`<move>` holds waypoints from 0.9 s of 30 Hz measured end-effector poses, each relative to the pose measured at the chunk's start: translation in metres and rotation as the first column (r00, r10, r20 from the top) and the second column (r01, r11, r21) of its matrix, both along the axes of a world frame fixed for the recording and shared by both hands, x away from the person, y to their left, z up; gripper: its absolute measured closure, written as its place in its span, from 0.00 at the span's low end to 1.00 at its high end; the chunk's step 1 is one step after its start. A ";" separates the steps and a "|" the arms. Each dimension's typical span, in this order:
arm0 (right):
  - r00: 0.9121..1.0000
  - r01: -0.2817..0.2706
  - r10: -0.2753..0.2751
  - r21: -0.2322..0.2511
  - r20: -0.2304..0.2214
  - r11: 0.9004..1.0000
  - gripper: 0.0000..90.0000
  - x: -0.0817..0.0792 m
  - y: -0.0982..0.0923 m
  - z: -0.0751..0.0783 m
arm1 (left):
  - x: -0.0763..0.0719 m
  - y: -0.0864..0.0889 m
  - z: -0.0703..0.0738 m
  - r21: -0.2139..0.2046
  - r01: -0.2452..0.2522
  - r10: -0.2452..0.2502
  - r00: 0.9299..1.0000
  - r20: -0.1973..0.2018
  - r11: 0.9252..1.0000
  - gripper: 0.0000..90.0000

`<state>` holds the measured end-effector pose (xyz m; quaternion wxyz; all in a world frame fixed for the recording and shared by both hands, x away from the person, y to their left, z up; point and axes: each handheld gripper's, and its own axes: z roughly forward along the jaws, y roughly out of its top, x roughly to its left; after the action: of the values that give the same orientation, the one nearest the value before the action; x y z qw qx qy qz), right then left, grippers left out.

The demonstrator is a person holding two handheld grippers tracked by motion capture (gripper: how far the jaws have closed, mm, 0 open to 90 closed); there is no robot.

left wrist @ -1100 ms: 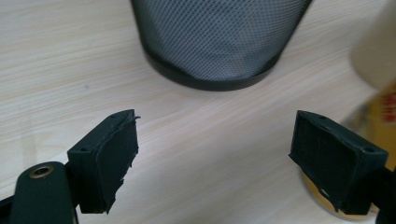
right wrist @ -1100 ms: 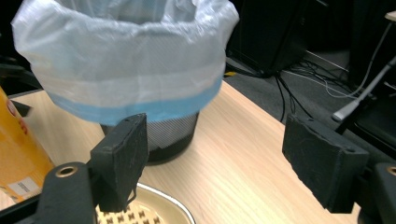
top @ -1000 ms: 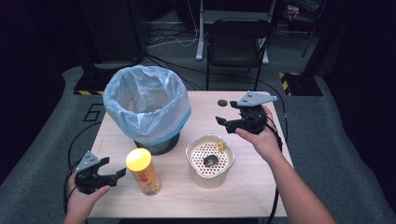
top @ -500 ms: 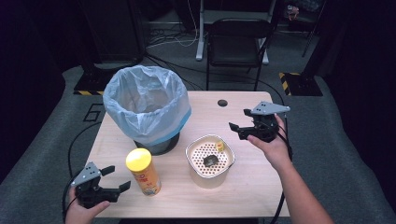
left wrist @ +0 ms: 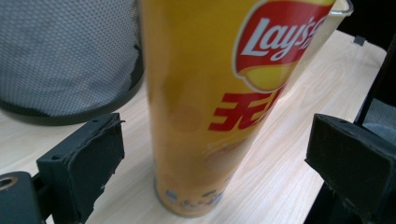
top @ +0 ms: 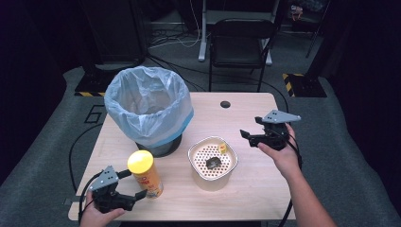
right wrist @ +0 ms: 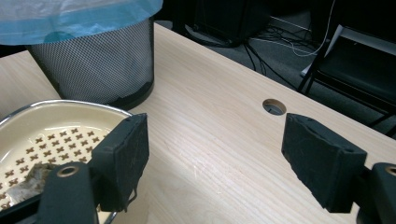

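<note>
A tall yellow chips can (top: pixel 147 176) stands upright near the table's front left. My left gripper (top: pixel 132 185) lies low at its left side, and its jaws have just been opening. In the left gripper view the can (left wrist: pixel 210 93) stands between the two pads, and both pads of my left gripper (left wrist: pixel 215 154) are clear of it. My right gripper (top: pixel 251 128) hovers open to the right of a cream strainer bowl (top: pixel 191 156), with nothing between its jaws. The right gripper view shows my right gripper (right wrist: pixel 215 158) over bare wood, with the bowl's rim (right wrist: pixel 70 103) at the left.
A mesh waste bin (top: pixel 149 106) lined with a pale blue bag stands at the back left, close behind the can. The bowl holds a dark scrap (top: pixel 213 163) and a small yellow piece (top: pixel 222 148). The table (top: pixel 255 194) has a cable hole (top: pixel 225 104). A chair (top: pixel 241 42) stands behind it.
The left gripper's jaws have spread wider beside the can, and the hand has shifted toward the front edge. My right gripper has moved right and nearer, sinking toward the table.
</note>
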<state>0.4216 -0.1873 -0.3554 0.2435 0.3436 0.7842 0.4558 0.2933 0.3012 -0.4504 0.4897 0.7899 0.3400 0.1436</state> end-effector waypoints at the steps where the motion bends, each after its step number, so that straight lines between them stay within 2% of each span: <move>1: 1.000 -0.006 0.006 -0.004 0.003 1.000 0.25 0.000 -0.002 -0.001 | 0.003 -0.002 -0.002 0.006 0.013 -0.013 1.000 -0.012 1.000 0.05; 5: 1.000 0.001 -0.001 0.004 -0.004 1.000 0.25 -0.001 -0.007 -0.004 | 0.011 -0.007 -0.010 0.019 0.008 -0.007 1.000 -0.019 1.000 0.05; 6: 1.000 0.014 -0.014 0.014 -0.006 1.000 0.25 -0.002 -0.007 -0.005 | 0.012 -0.009 -0.012 0.014 0.001 0.000 0.999 -0.034 1.000 0.05; 7: 1.000 0.011 -0.011 0.013 -0.005 1.000 0.25 -0.002 -0.009 -0.005 | 0.016 -0.008 -0.014 0.042 0.012 -0.011 1.000 -0.018 0.999 0.05; 8: 1.000 0.013 -0.013 0.016 -0.006 1.000 0.25 -0.002 -0.010 -0.006 | 0.017 -0.009 -0.015 0.043 0.018 -0.017 1.000 -0.027 0.999 0.05; 11: 1.000 0.020 -0.019 0.019 -0.006 1.000 0.25 -0.003 -0.013 -0.008 | 0.019 -0.013 -0.019 0.053 0.024 -0.023 1.000 -0.019 0.998 0.07; 14: 0.999 0.033 -0.032 0.025 -0.011 0.999 0.25 -0.003 -0.017 -0.011 | 0.019 -0.018 -0.021 0.067 0.024 -0.023 1.000 -0.008 0.997 0.17; 15: 0.999 0.036 -0.036 0.027 -0.012 0.999 0.25 -0.004 -0.018 -0.012 | 0.020 -0.018 -0.022 0.093 0.029 -0.028 1.000 -0.012 0.995 0.17; 16: 0.999 0.040 -0.039 0.029 -0.018 0.999 0.25 -0.004 -0.020 -0.013 | 0.021 -0.019 -0.022 0.095 0.020 -0.020 1.000 -0.011 0.995 0.20; 17: 0.999 0.043 -0.042 0.029 -0.015 0.999 0.25 -0.005 -0.022 -0.016 | 0.021 -0.019 -0.021 0.089 0.016 -0.014 1.000 -0.016 0.996 0.25; 19: 0.999 0.047 -0.046 0.028 -0.021 0.999 0.25 -0.006 -0.024 -0.019 | 0.020 -0.020 -0.019 0.101 0.003 -0.003 1.000 -0.001 0.995 0.26; 22: 0.998 0.056 -0.055 0.035 -0.032 0.998 0.25 -0.007 -0.029 -0.026 | 0.019 -0.019 -0.015 0.103 0.001 -0.001 1.000 0.000 0.995 0.27; 25: 0.997 0.064 -0.062 0.047 -0.041 0.997 0.25 -0.009 -0.032 -0.031 | 0.017 -0.016 -0.001 0.068 -0.015 0.016 1.000 -0.007 0.998 0.27; 27: 0.997 0.070 -0.067 0.048 -0.048 0.996 0.25 -0.011 -0.034 -0.036 | 0.015 -0.014 0.014 0.054 -0.014 0.014 1.000 -0.007 0.998 0.27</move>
<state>0.4111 -0.2213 -0.3917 0.2323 0.3865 0.7658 0.4585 0.3087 0.2874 -0.4369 0.4659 0.8010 0.3432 0.1533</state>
